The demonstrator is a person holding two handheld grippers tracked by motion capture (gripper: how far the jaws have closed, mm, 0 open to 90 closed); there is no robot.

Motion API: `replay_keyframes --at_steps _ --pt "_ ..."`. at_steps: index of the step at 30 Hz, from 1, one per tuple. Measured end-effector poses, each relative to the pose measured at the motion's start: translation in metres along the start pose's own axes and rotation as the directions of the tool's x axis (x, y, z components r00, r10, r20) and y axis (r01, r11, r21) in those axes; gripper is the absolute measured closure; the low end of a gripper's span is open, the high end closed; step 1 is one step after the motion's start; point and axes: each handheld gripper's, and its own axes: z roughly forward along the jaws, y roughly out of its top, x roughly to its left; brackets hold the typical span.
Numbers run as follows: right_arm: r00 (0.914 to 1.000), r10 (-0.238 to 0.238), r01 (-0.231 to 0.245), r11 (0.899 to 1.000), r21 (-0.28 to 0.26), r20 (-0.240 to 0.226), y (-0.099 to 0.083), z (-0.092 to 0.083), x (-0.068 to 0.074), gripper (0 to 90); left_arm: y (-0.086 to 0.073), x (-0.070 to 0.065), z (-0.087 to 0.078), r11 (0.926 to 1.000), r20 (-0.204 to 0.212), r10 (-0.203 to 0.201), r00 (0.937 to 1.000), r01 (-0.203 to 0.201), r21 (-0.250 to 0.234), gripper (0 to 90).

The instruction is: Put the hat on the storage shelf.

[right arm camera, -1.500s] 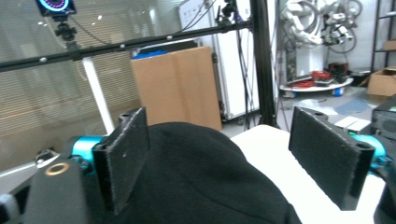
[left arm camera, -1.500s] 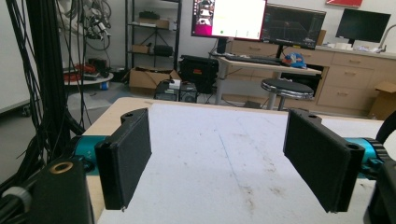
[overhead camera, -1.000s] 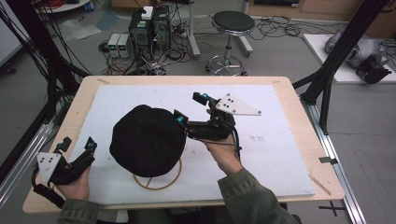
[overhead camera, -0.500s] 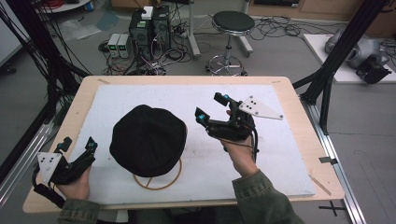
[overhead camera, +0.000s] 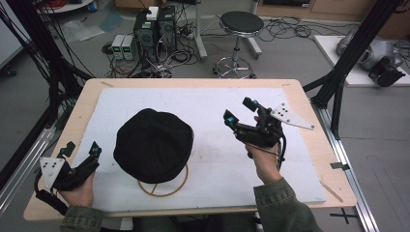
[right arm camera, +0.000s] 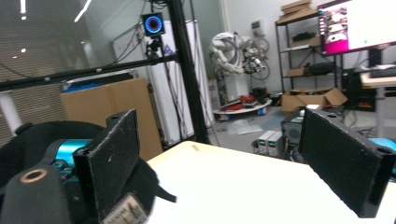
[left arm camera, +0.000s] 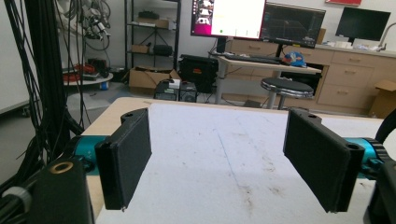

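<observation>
Two grippers are in your hands, and both have their jaws spread wide with nothing between them. Your right gripper [overhead camera: 240, 110] is raised over the white mat [overhead camera: 212, 111], to the right of the black hat [overhead camera: 153, 144] and well apart from it, with its jaws pointing up the table and toward the left. In the right gripper view the two black pads [right arm camera: 114, 154] stand far apart with bare mat between them, and the dark curve of the hat shows low at the left, behind the left-hand jaw. Your right hand [overhead camera: 263, 162] grips the body from below, and the grey three-cornered plate [overhead camera: 290, 116] sticks out on the gripper's far side, toward the table's right edge.

Your left gripper [overhead camera: 82, 151] sits at the near left corner of the wooden table [overhead camera: 309, 104], just left of the hat and not touching it. Its jaws point up the table. In the left gripper view its pads [left arm camera: 126, 156] frame bare, scuffed mat.

The hat lies between your two grippers, nearer the left one. It rests on a thin wooden ring [overhead camera: 164, 186], whose near arc shows under the hat's front edge.
</observation>
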Motion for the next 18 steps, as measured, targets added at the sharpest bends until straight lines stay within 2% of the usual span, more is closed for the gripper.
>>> replay_keyframes --at_steps 4,5,6,9,10,12,13,16,17,18 --pt "0.9989 0.0 0.0 1.0 -0.002 0.048 -0.001 -0.013 -0.014 12.0 0.0 0.0 0.0 1.0 0.002 0.001 1.0 -0.001 0.001 23.6" --pt "0.9989 0.0 0.0 1.0 -0.002 0.048 -0.001 -0.013 -0.014 12.0 0.0 0.0 0.0 1.0 0.002 0.001 1.0 -0.001 0.001 23.6" --pt "0.9963 -0.017 0.018 1.0 -0.002 0.084 -0.001 -0.021 -0.02 12.0 0.0 0.0 0.0 1.0 0.002 0.002 1.0 -0.002 0.002 23.6" --pt "0.9949 -0.02 0.022 1.0 -0.022 0.099 -0.001 -0.028 -0.025 12.1 0.0 -0.001 0.001 1.0 0.005 0.001 1.0 -0.001 0.001 23.6" --pt "0.9912 -0.025 0.029 0.999 -0.028 0.13 -0.001 -0.036 -0.03 12.0 0.0 -0.001 0.001 1.0 0.006 0.002 1.0 -0.002 0.0 23.6" --pt "0.9902 -0.026 0.03 0.999 -0.027 0.137 -0.001 -0.038 -0.032 12.1 0.0 -0.001 0.001 1.0 0.006 0.001 1.0 -0.001 0.0 23.6" --pt "0.9863 -0.033 0.038 0.999 -0.027 0.161 -0.002 -0.045 -0.037 12.1 0.0 -0.001 0.001 1.0 0.006 0.0 1.0 0.0 0.0 23.6" --pt "0.9829 -0.036 0.042 0.999 -0.028 0.181 -0.002 -0.05 -0.041 12.0 0.0 -0.001 0.001 1.0 0.004 0.001 1.0 -0.001 0.002 23.6" --pt "0.9776 -0.05 0.057 0.998 -0.029 0.204 -0.002 -0.057 -0.045 12.1 0.0 -0.001 0.001 1.0 0.004 0.001 1.0 -0.001 0.001 23.6" --pt "0.9761 -0.055 0.063 0.998 -0.029 0.21 -0.003 -0.059 -0.047 12.1 0.0 -0.001 0.001 1.0 0.004 0.001 1.0 -0.001 0.0 23.6"
